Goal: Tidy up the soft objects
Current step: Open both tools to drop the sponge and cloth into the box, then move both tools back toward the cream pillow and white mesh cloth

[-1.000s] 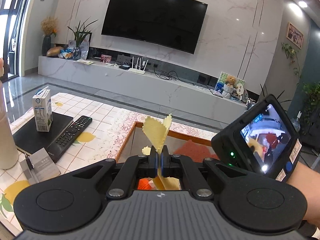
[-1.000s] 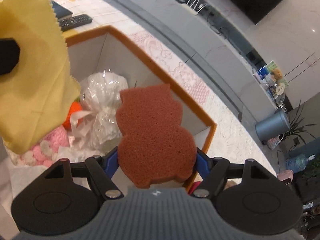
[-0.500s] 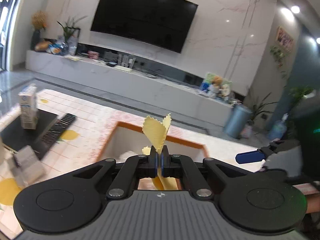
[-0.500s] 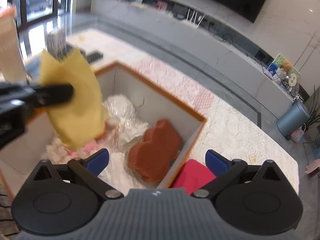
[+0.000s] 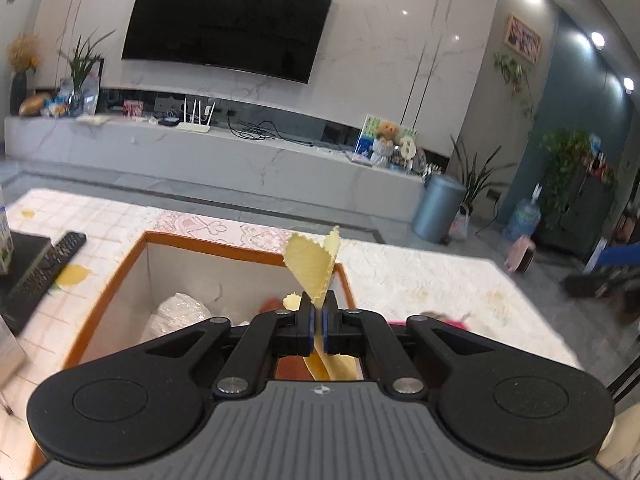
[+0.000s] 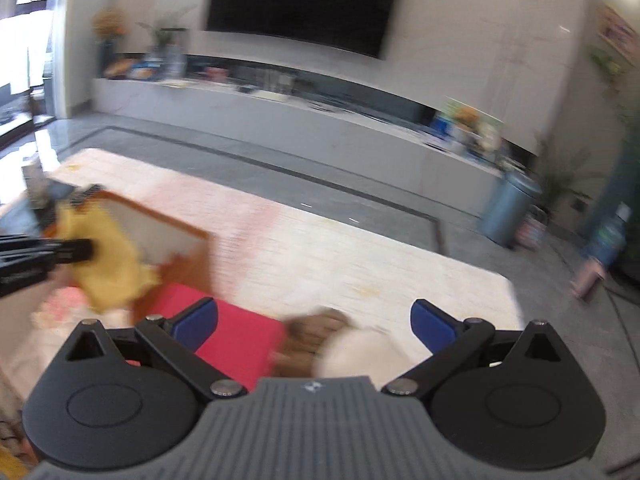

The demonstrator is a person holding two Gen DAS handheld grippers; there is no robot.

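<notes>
My left gripper (image 5: 318, 312) pinches a yellow zigzag-edged cloth (image 5: 312, 268) over the orange-rimmed box (image 5: 224, 246). Its jaws are just starting to open, with the cloth still between the pads. A white plastic bag (image 5: 180, 312) lies in the box. In the blurred right wrist view, the same yellow cloth (image 6: 108, 264) hangs from the left gripper's black fingers (image 6: 60, 252) above the box (image 6: 160, 224). My right gripper (image 6: 316, 320) is open and holds nothing. It is to the right of the box, above a red soft item (image 6: 240, 340) and a brown-and-white plush (image 6: 344, 344).
A black remote (image 5: 44, 268) lies on the tiled tablecloth left of the box. Pink fluffy stuff (image 6: 64, 300) shows inside the box. A blue-grey bin (image 5: 438, 208) stands on the floor beyond the table, before the long TV bench.
My right gripper opened, dropped the brown sponge into the box, then rose and swung right of it. My left gripper carried the yellow cloth rightward over the box.
</notes>
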